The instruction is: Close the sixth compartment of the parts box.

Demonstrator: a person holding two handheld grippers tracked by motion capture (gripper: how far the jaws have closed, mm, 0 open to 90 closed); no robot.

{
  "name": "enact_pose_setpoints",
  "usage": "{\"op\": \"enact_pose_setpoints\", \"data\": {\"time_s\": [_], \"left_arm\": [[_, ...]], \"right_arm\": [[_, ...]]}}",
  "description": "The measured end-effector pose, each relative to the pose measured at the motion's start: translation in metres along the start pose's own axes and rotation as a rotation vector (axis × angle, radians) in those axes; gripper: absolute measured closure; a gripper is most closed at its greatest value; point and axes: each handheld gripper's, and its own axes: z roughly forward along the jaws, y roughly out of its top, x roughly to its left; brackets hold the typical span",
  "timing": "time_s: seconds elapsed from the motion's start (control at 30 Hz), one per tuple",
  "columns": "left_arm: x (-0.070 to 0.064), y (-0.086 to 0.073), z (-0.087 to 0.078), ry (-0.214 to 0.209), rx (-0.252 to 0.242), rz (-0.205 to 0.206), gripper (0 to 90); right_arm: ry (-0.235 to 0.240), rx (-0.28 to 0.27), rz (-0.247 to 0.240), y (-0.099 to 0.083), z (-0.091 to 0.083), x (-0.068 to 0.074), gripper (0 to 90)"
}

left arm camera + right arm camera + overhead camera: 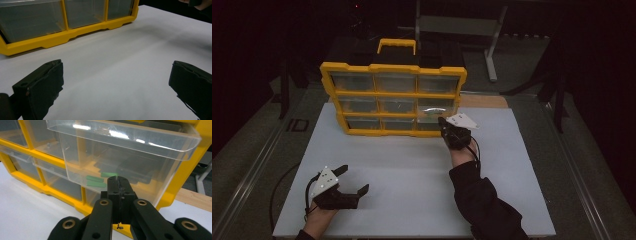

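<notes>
high view has the yellow plastic organiser cabinet (393,95) standing upright at the far edge of the white tabletop (412,175), leaning back a little against a black case, so its clear fronts face the person. it holds nine drawers, three rows of three, under one yellow carry handle (396,45). the right gripper (443,123) is pressed up to the right-hand column, at the clear plastic drawer (117,160) that juts out of its slot, probably so the drawer can be slid. right gripper view shows its jaws clenched together against that drawer's lower front edge; whether they pinch the lip i cannot tell. three green flat strips (96,181) lie inside on the drawer floor. the left gripper (353,181) rests low near the front left corner of the table, well apart from the cabinet, jaws spread wide and grasping nothing, seemingly parked out of the way.
</notes>
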Motion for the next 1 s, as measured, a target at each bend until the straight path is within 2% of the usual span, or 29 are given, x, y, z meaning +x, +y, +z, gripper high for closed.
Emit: {"op": "enact_pose_setpoints", "data": {"time_s": [0.37,0.83,0.9,1.0], "left_arm": [[0.0,0.0,0.001,0.001,0.001,0.004,0.0],[0.0,0.001,0.002,-0.001,0.0,-0.001,0.0],[0.0,0.0,0.001,0.0,-0.002,-0.002,0.0],[0.0,0.0,0.0,0.003,-0.001,-0.001,0.0]], "right_arm": [[-0.018,0.004,-0.002,0.007,0.011,-0.005,89.8],[-0.035,0.016,0.043,0.011,0.027,-0.015,89.7],[-0.026,0.013,0.048,0.012,0.028,-0.016,89.7],[-0.032,0.009,0.036,0.014,0.028,-0.012,89.7]]}}
